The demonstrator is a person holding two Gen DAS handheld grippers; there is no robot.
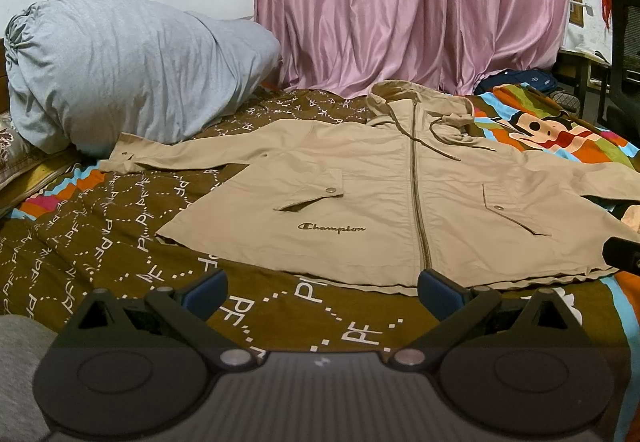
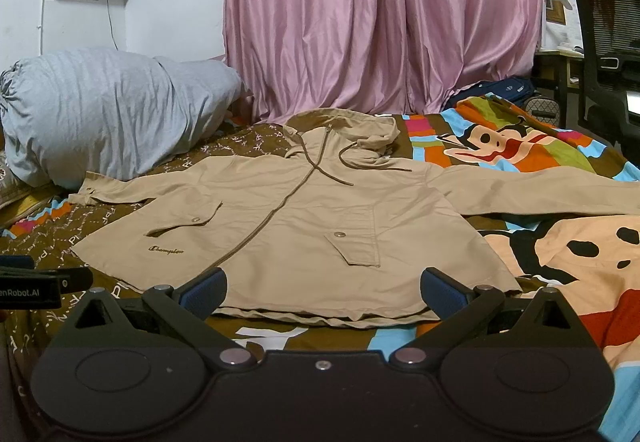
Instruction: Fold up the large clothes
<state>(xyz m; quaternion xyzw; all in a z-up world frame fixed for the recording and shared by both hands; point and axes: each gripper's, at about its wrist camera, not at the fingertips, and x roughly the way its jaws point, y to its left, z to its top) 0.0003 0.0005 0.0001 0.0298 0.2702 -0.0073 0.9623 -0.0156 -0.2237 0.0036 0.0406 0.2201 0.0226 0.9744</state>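
Observation:
A beige hooded zip jacket (image 1: pixel 400 193) lies flat, front up, on the patterned bedspread, sleeves spread to both sides and hood toward the curtain. It also shows in the right wrist view (image 2: pixel 304 226). My left gripper (image 1: pixel 322 292) is open and empty, just short of the jacket's hem, left of the zipper. My right gripper (image 2: pixel 322 292) is open and empty, its fingers over the hem at the jacket's right half. The left gripper's body shows at the left edge of the right wrist view (image 2: pixel 36 284).
A large grey bundle of bedding (image 1: pixel 128 69) lies at the back left, touching the jacket's left sleeve cuff. A pink curtain (image 1: pixel 412 5) hangs behind the bed. A black office chair (image 2: pixel 608 49) and a desk stand at the right.

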